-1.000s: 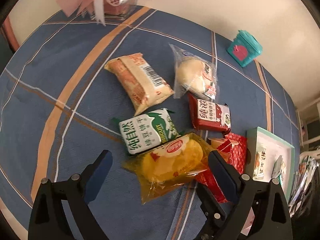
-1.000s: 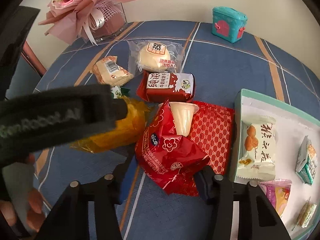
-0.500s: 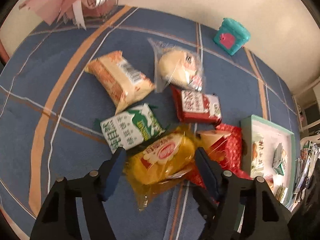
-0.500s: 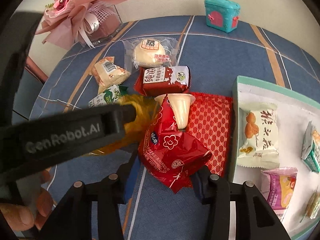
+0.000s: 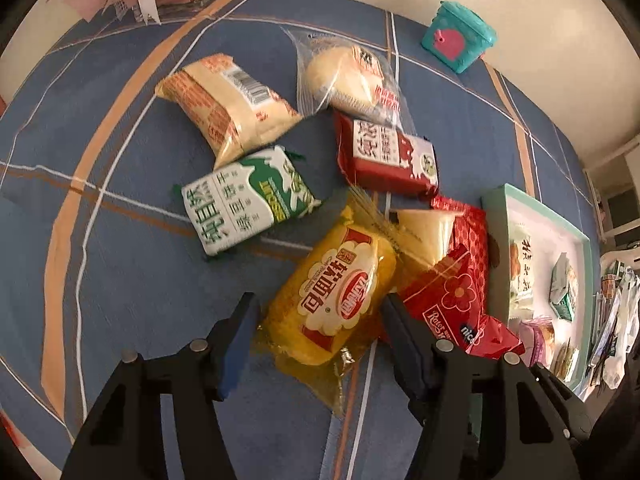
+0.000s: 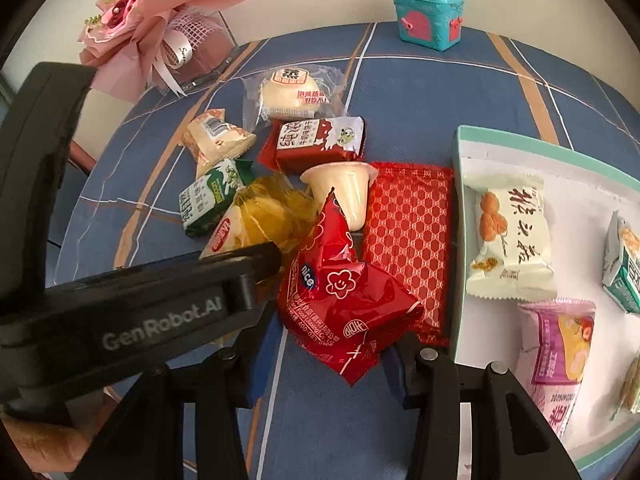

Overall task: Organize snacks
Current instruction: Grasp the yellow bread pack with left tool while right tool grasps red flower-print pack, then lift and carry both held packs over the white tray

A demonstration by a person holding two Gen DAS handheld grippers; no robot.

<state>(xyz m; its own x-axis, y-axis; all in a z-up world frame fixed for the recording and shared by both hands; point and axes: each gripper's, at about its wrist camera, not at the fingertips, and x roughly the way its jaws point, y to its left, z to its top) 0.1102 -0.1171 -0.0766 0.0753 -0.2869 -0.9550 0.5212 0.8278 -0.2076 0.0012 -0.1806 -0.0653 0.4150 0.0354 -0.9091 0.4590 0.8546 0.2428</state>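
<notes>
A yellow snack packet (image 5: 340, 292) lies between the fingers of my left gripper (image 5: 320, 336). Its jaws are closing and both pads touch the packet's sides. My right gripper (image 6: 330, 352) is shut on a crumpled red packet (image 6: 340, 292), which hangs over a pale jelly cup (image 6: 344, 188) and a flat red patterned pouch (image 6: 408, 232). The left gripper's black body (image 6: 160, 300) crosses the right wrist view just left of the red packet. A teal tray (image 6: 458, 200) at the right holds several wrapped snacks.
On the blue checked cloth lie a green biscuit packet (image 5: 244, 204), an orange-and-cream packet (image 5: 224, 100), a bagged bun (image 5: 348, 76) and a dark red biscuit packet (image 5: 388, 152). A teal toy box (image 6: 428, 16) and a pink bouquet (image 6: 152, 32) stand at the far edge.
The left gripper's jaws have come in from wide apart onto the yellow packet, and it has sunk closer to the cloth. The yellow packet has turned. The right gripper keeps its hold on the red packet.
</notes>
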